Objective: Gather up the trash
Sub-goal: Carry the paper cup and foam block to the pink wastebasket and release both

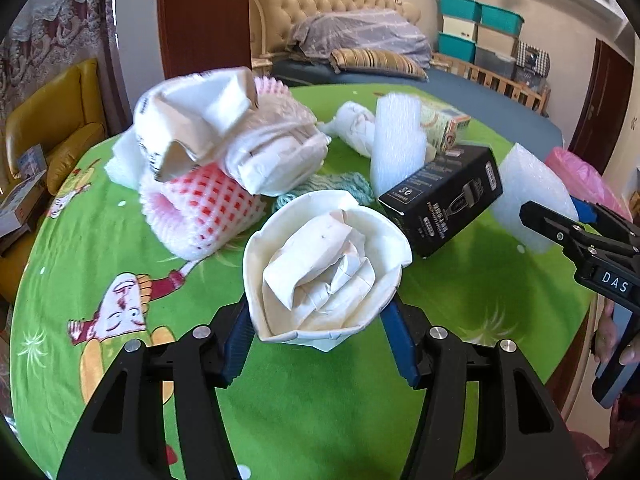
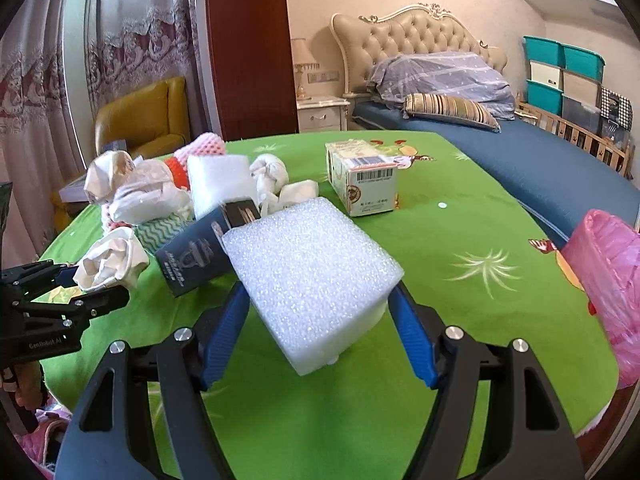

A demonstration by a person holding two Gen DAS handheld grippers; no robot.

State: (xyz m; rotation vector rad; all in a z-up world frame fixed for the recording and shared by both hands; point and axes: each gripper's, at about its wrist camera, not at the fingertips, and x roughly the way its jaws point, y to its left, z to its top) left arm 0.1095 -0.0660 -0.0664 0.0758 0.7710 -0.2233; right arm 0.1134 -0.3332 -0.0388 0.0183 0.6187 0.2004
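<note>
Right hand-held gripper [image 2: 318, 332] has its blue fingers clamped on the sides of the big white foam block [image 2: 312, 276], at the centre of the right wrist view, its far end tipped up above the green table [image 2: 480, 300]. Foam is soft and slick, so I judge it could twist or slide out if swung fast toward the pink bag [image 2: 608, 280] at the right edge; its far corner sits close against the black box [image 2: 200, 256] and might drag it along.

Left hand-held gripper [image 1: 320, 332] is closed on a crushed white paper cup [image 1: 324, 264] stuffed with paper, low in the left wrist view. Squeezing harder may collapse the cup and spill the wad. Loose wrappers [image 1: 224, 136] and pink fruit netting [image 1: 200, 216] remain piled at upper left.
</note>
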